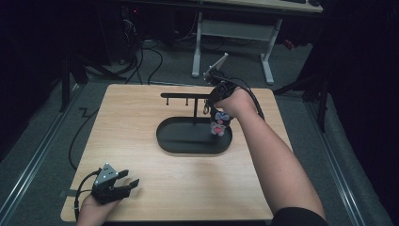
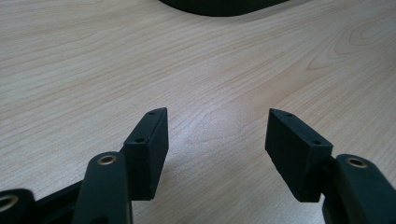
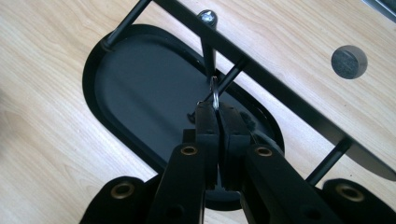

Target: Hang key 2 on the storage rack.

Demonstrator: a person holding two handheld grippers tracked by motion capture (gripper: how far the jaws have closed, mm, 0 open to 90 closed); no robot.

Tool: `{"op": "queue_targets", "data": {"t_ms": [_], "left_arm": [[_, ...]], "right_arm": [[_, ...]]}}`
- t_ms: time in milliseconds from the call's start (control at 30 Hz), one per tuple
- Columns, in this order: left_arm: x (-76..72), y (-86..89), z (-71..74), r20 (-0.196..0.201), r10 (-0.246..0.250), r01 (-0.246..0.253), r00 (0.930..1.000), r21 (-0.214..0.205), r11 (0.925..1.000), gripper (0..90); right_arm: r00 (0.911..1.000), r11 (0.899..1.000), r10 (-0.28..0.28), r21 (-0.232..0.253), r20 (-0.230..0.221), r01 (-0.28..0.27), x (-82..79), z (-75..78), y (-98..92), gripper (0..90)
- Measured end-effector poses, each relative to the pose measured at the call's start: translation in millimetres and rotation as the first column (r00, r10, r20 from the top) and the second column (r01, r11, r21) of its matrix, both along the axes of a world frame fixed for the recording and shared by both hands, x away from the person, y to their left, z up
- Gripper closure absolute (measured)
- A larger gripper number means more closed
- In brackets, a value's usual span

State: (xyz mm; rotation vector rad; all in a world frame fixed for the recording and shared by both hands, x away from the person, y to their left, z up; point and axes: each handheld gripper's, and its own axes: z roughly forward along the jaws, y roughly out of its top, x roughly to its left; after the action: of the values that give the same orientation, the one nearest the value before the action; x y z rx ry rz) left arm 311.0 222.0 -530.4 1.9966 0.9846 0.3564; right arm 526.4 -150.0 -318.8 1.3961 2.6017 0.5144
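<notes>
Dark floor and trailing cables surround a pale wooden bench, with a white-legged desk standing farther back. On the bench sits a black oval tray, and from it rises a thin post carrying a black hanger bar with short pegs hanging under it.

Over the right end of that bar, the person's right hand holds the right claw. In the right gripper view its jaws are pressed tightly together on a small silver key ring, which pokes out just past the jaw tips and lies right up against one of the bar's pegs (whether the ring is actually threaded on the peg I cannot tell). From the high view a little plush keychain toy, dark with a pink and white front and a pale bow, dangles below the hand, hanging over the right end of the tray and just beside the post.

Down at the near left corner of the bench, well apart from the tray, the left claw rests in the person's left hand. Its jaws stand wide, with bare wood showing between its pads and nothing held.
</notes>
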Motion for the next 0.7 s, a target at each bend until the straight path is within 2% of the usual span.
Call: {"op": "queue_targets", "data": {"t_ms": [100, 167, 300, 367, 700], "left_arm": [[0.0, 0.2, 0.2, 0.001, 0.0, 0.0, 1.0, 0.0, 1.0, 40.2], [0.2, -0.1, -0.1, 0.0, 0.0, 0.0, 1.0, -0.001, 1.0, 40.2], [0.2, -0.1, 0.6, -0.008, -0.01, 0.01, 0.9999, 0.008, 0.9999, 40.2], [0.2, -0.8, -0.1, -0.001, -0.005, 0.005, 1.0, 0.005, 1.0, 40.2], [0.0, -3.7, -0.2, -0.003, -0.016, 0.016, 0.9999, 0.013, 0.9998, 40.2]], "right_arm": [[0.9999, 1.0, -0.013, 0.008, 0.007, 0.013, 1.6, -1.3, -1.8, 88.6], [0.9993, 1.0, -0.011, 0.008, 0.034, 0.011, 1.3, -1.2, -3.3, 84.9], [0.9983, 0.999, -0.025, 0.024, 0.053, 0.024, -1.8, 2.2, -5.6, 82.9], [0.9983, 0.999, -0.035, 0.029, 0.048, 0.034, -4.9, 4.0, -6.3, 82.6], [0.9991, 0.999, -0.002, 0.035, 0.043, 0.0, -21.6, -0.4, -8.8, 81.6]]}}
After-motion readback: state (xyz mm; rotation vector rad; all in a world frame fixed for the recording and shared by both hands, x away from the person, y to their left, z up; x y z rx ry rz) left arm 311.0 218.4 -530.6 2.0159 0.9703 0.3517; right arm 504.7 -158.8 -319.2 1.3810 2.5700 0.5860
